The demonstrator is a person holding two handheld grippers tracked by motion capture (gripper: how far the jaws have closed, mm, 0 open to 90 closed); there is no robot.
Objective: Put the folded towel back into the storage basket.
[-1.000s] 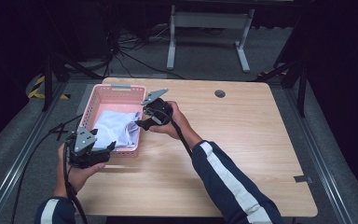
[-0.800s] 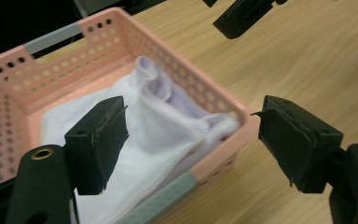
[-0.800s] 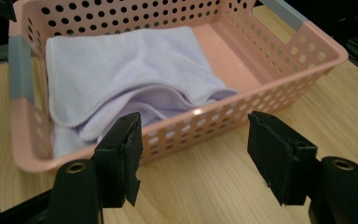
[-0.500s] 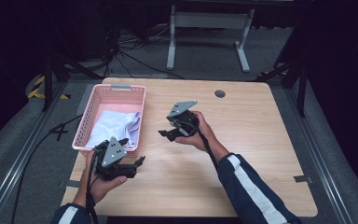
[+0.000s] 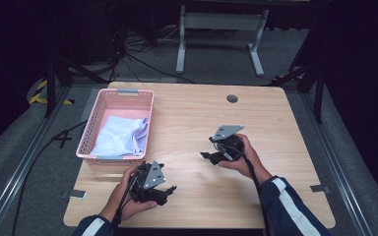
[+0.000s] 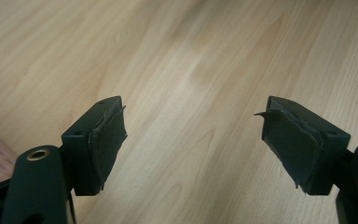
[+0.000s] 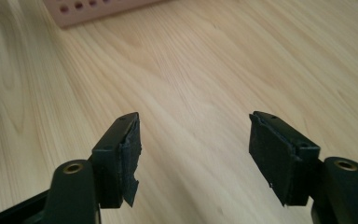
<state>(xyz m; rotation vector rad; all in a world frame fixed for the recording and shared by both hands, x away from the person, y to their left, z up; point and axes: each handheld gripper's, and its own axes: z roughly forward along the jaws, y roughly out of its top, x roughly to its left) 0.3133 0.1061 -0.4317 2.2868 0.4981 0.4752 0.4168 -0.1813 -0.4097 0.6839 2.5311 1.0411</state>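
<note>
A pink perforated basket [image 5: 90, 147] stands at the table's left side with a crumpled pale blue cloth [image 5: 120, 135] lying inside it. My left gripper [image 5: 170, 191] is low over the table near the front edge, just in front of the basket, jaws open with bare wood between the pads [image 6: 103, 144]. My right gripper [image 5: 205, 149] hovers over the middle of the table, pointing left, also open and empty; in its own view the pads [image 7: 129, 154] frame plain wood, with the basket's wall [image 7: 98, 9] at the top edge.
The wooden table [image 5: 275, 123] has a round cable hole [image 5: 232, 98] near its far edge. Cables trail off the left side to the floor. A metal stand [image 5: 216, 29] is on the floor behind the table.
Both grippers have pulled away from the basket: the left moved toward the front edge and rightward, the right moved to the table's middle. The cloth stays in the basket.
</note>
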